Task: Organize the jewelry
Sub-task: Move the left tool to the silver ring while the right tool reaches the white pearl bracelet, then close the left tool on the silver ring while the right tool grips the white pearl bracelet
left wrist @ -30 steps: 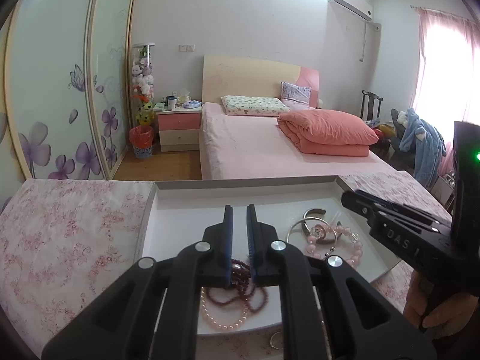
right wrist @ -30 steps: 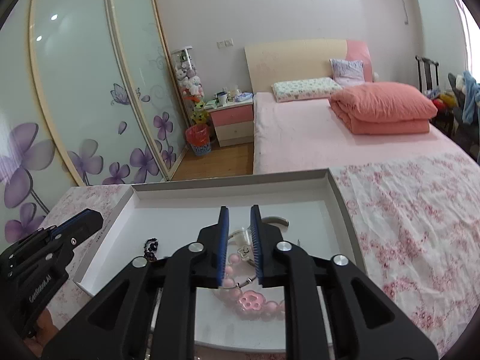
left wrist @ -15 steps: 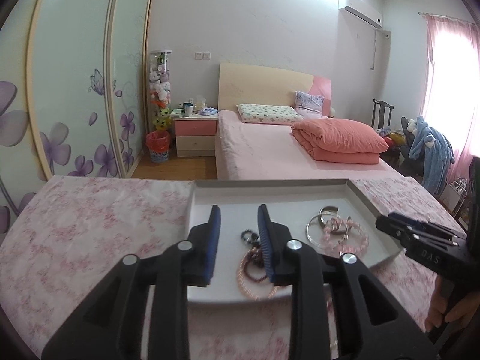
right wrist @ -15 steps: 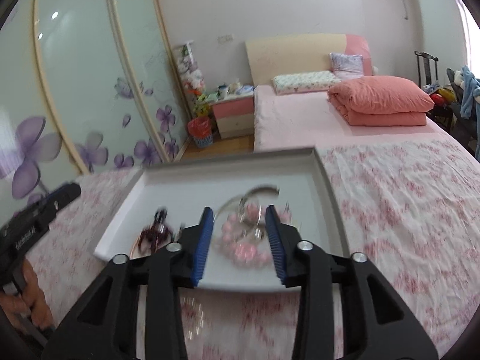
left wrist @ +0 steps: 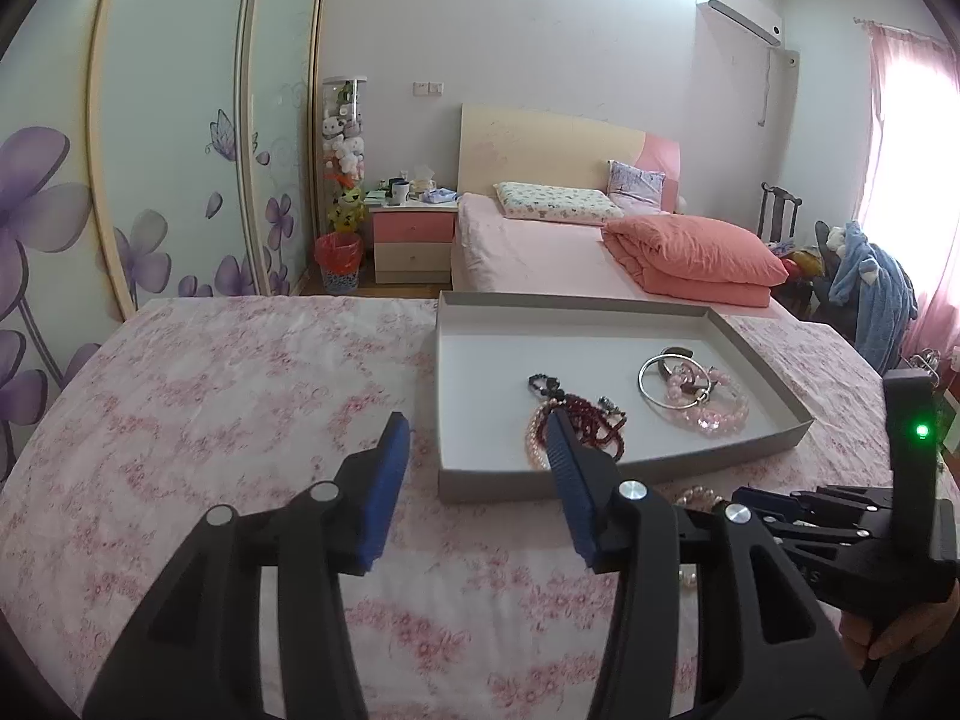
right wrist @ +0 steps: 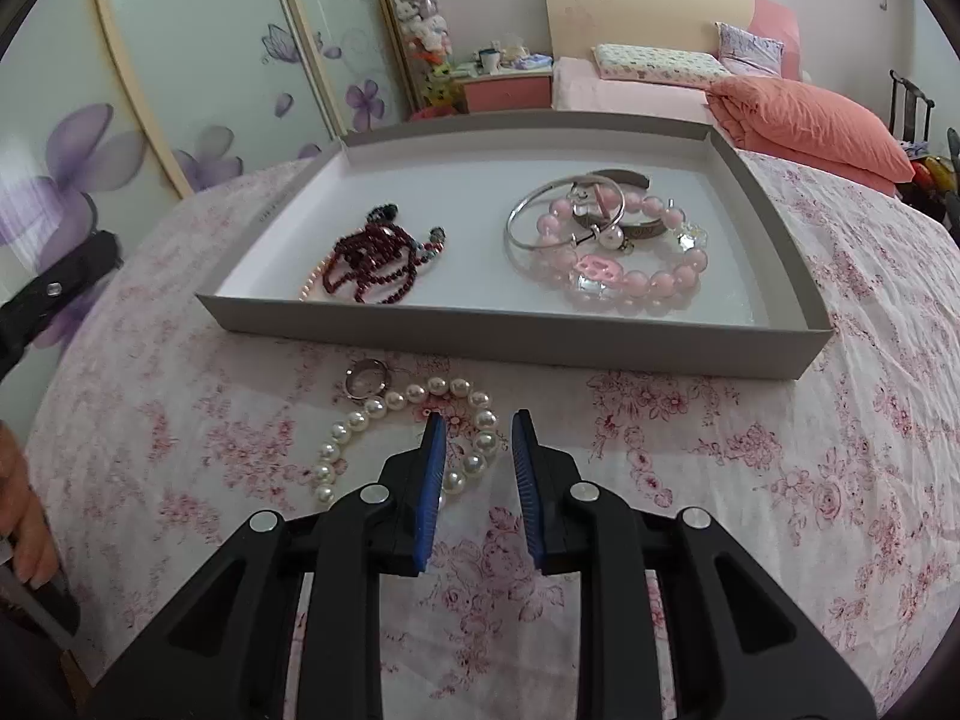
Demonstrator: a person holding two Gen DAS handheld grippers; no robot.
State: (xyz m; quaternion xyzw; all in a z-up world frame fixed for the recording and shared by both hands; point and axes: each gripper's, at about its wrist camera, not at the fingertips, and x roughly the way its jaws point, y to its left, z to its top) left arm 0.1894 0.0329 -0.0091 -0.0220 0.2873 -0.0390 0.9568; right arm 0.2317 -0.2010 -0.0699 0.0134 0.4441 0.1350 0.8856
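Note:
A grey tray (right wrist: 510,336) on the flowered cloth holds a dark red bead necklace (right wrist: 375,264), a pink bead bracelet (right wrist: 636,282) and a silver bangle (right wrist: 528,210). In front of the tray lie a white pearl bracelet (right wrist: 384,408) and a small ring (right wrist: 366,378). My right gripper (right wrist: 478,420) hangs low over the pearl bracelet. Its jaws are closing, with a few pearls in the gap and the pads off them. Off the tray's (left wrist: 480,486) near left corner is my left gripper (left wrist: 477,426). Its jaws are opening with nothing between them.
The flowered cloth (left wrist: 240,396) stretches wide to the left of the tray. Behind it stand a pink bed (left wrist: 540,252), a nightstand (left wrist: 414,240) and sliding wardrobe doors (left wrist: 168,150). A hand (right wrist: 24,510) holds the left gripper's handle at the left edge of the right wrist view.
My left gripper has pulled back out of the tray toward the left and spread its jaws. The right gripper has left the tray and dropped toward the pearl bracelet in front of it.

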